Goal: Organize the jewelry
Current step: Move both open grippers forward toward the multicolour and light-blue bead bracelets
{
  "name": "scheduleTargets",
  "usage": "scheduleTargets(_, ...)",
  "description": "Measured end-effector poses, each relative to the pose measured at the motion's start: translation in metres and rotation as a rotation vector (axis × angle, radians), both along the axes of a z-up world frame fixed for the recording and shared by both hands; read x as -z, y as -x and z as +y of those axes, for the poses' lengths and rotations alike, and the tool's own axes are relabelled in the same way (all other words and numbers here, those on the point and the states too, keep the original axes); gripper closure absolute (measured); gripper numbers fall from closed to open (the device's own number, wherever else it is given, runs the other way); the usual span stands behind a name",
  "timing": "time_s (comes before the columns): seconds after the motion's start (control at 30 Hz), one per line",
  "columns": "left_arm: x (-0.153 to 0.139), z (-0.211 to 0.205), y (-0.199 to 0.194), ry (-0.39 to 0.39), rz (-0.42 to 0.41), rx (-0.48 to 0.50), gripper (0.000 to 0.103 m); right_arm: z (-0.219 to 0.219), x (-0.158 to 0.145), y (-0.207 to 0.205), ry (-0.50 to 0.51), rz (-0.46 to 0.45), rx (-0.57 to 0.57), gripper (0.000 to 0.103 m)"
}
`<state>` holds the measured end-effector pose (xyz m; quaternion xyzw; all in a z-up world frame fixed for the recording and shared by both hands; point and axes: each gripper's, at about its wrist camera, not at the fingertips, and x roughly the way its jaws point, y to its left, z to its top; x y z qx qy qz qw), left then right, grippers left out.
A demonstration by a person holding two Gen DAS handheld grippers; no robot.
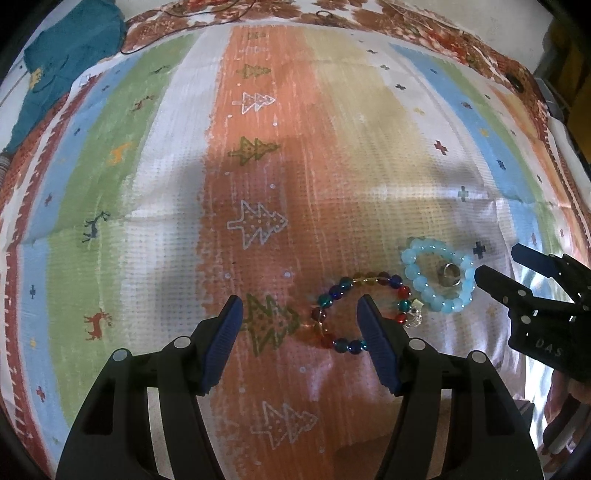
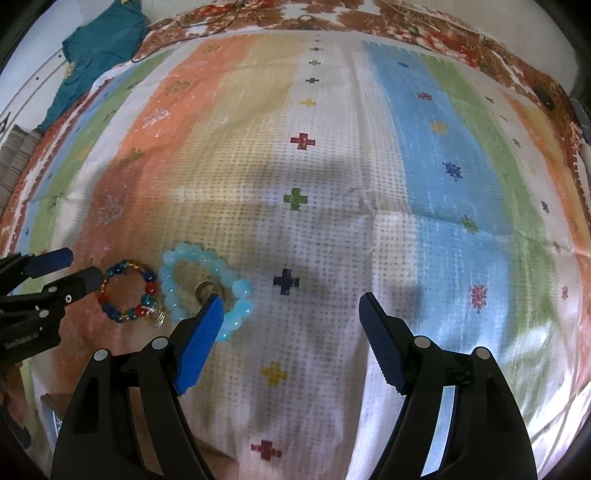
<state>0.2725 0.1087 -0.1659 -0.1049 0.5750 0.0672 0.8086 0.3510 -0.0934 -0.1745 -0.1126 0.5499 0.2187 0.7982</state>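
A bracelet of red, blue and green beads (image 1: 354, 310) lies on the striped cloth, with a small clear charm (image 1: 413, 317) at its right side. A pale blue bead bracelet (image 1: 437, 275) lies just right of it, with a metal ring (image 1: 448, 275) inside its loop. My left gripper (image 1: 301, 306) is open and empty, its right finger over the colourful bracelet. My right gripper (image 2: 291, 299) is open and empty, its left finger over the pale blue bracelet (image 2: 207, 288). The colourful bracelet (image 2: 127, 290) and the ring (image 2: 205, 288) show there too.
A striped cloth (image 1: 258, 166) with tree and cross patterns covers the surface. A teal garment (image 1: 70, 55) lies at the far left corner. A thin dark cord (image 1: 177, 22) runs along the far edge. The right gripper (image 1: 496, 264) shows at the left view's right side.
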Motion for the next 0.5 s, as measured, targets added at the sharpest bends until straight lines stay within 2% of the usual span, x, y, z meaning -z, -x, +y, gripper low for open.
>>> scheduleTargets(0.27, 0.011, 0.007, -0.005, 0.003, 0.017, -0.001, 0.039, 0.008, 0.008, -0.007, 0.015, 0.006, -0.009, 0.027)
scheduleTargets(0.5, 0.019, -0.002, -0.007, -0.027, 0.022, 0.061, 0.04, 0.015, 0.014, -0.007, 0.054, -0.012, -0.033, 0.027)
